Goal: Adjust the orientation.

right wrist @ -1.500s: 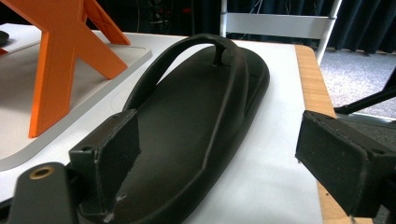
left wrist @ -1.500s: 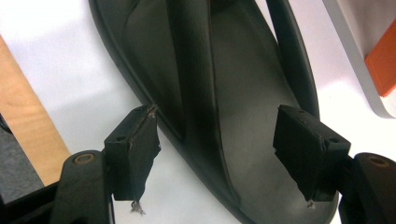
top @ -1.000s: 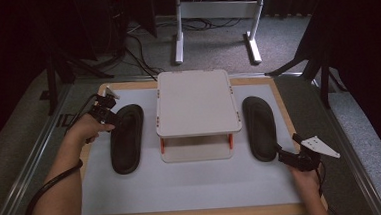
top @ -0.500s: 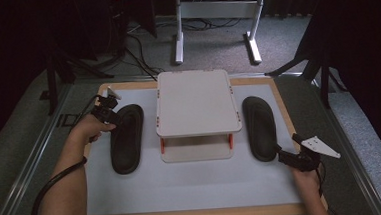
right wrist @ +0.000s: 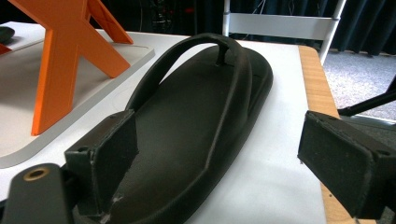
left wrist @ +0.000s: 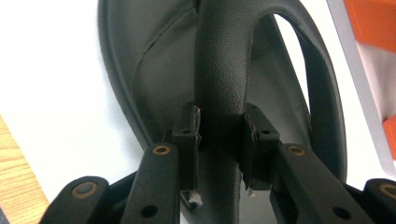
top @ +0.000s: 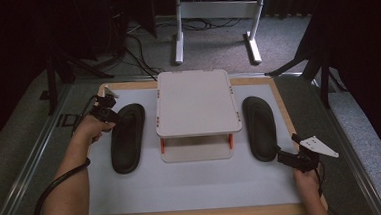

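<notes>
White, wood-edged table carries 2 black sandals flanking a white stand.

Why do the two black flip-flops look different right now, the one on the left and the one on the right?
The left black rubber flip-flop has its strap pinched by the left gripper; the right black rubber flip-flop has nothing gripping it, and the right gripper is open around its near end. The left one lies slightly slanted, the right one straighter. Both lie flat on the white mat, beside the white stand.

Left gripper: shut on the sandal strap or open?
Shut: the left gripper has its jaws pressed against both sides of the left sandal's strap.
</notes>
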`<action>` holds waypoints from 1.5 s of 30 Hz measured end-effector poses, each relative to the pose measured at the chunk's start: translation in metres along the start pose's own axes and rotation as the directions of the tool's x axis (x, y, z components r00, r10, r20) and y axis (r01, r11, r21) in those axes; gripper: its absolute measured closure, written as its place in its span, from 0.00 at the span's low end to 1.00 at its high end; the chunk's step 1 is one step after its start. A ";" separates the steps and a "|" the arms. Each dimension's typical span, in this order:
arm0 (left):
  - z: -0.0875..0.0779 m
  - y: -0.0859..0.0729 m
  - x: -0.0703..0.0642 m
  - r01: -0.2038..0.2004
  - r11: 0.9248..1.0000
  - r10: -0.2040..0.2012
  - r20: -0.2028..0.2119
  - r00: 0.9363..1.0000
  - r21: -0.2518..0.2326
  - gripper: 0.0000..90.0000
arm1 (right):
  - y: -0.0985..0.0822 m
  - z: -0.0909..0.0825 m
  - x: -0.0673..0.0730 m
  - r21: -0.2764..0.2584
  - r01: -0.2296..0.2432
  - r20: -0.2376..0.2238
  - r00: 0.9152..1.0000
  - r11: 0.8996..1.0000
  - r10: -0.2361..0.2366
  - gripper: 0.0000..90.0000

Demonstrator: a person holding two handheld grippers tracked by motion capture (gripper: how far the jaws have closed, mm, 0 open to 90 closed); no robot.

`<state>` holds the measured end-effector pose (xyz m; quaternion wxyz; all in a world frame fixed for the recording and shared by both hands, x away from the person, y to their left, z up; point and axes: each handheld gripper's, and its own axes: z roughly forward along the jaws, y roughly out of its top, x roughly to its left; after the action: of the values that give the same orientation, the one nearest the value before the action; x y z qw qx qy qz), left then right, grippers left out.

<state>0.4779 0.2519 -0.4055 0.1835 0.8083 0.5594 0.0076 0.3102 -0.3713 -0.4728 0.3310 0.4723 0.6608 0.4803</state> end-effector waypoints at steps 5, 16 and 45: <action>-0.017 0.003 -0.005 0.006 1.000 -0.006 -0.008 1.000 -0.024 0.79 | 0.000 0.000 0.000 0.006 0.002 -0.001 1.000 1.000 -0.002 0.13; -0.069 0.009 -0.021 0.012 0.997 -0.014 -0.026 1.000 -0.074 0.80 | -0.001 0.002 0.000 0.016 0.005 -0.013 1.000 1.000 -0.005 0.13; -0.162 0.050 -0.093 -0.079 0.984 0.073 -0.045 0.996 -0.157 0.80 | -0.002 0.003 0.001 -0.011 0.037 -0.025 0.999 0.999 -0.037 0.13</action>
<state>0.4531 0.1986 -0.2215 0.2357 0.8115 0.5294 0.0749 0.3120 -0.3694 -0.4760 0.3340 0.4522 0.6708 0.4837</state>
